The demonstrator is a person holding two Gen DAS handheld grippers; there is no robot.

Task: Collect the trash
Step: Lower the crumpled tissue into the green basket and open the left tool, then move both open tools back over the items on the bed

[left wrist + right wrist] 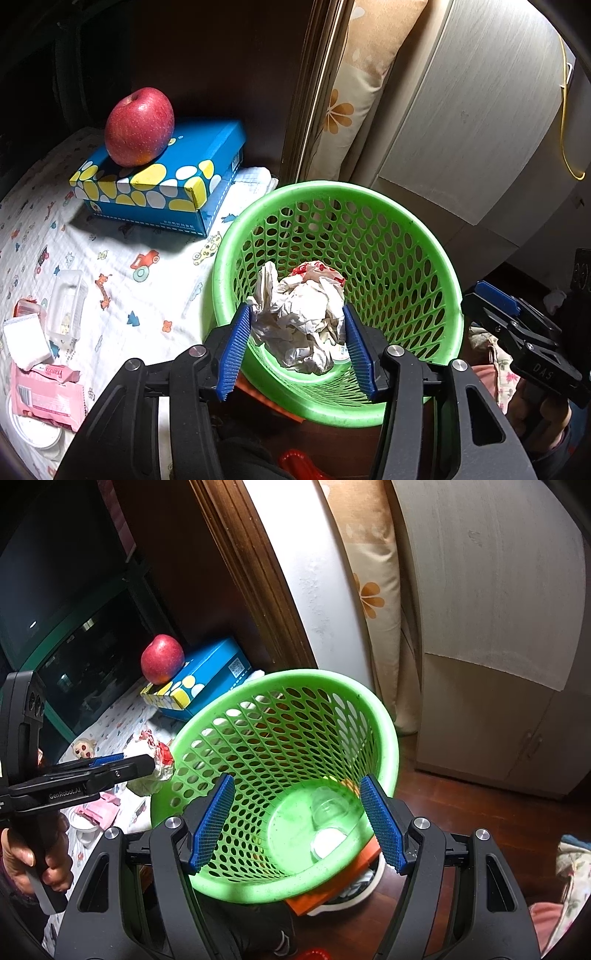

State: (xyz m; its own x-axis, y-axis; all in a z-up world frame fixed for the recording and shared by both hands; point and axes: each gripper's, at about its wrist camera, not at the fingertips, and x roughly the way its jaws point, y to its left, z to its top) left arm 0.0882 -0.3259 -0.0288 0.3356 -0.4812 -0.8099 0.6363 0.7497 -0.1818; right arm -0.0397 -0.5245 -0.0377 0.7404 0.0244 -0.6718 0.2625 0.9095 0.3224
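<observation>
Angling steeply downward, the left hand-held gripper (297, 325) clamps a crumpled white paper wad (301, 317) at the green basket's (424, 236) nine-o'clock rim, level with its top. At three o'clock, the right hand-held gripper (297, 797) tilts down over the basket mouth, jaws apart and empty.

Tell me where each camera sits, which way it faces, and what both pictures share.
Left wrist: on the left claw, looking down at crumpled paper between its pads above the green basket; right claw at the edge.
Right wrist: on the right claw, looking down into the basket; left claw and hand show.
Shared: basket, apple, blue box.
</observation>
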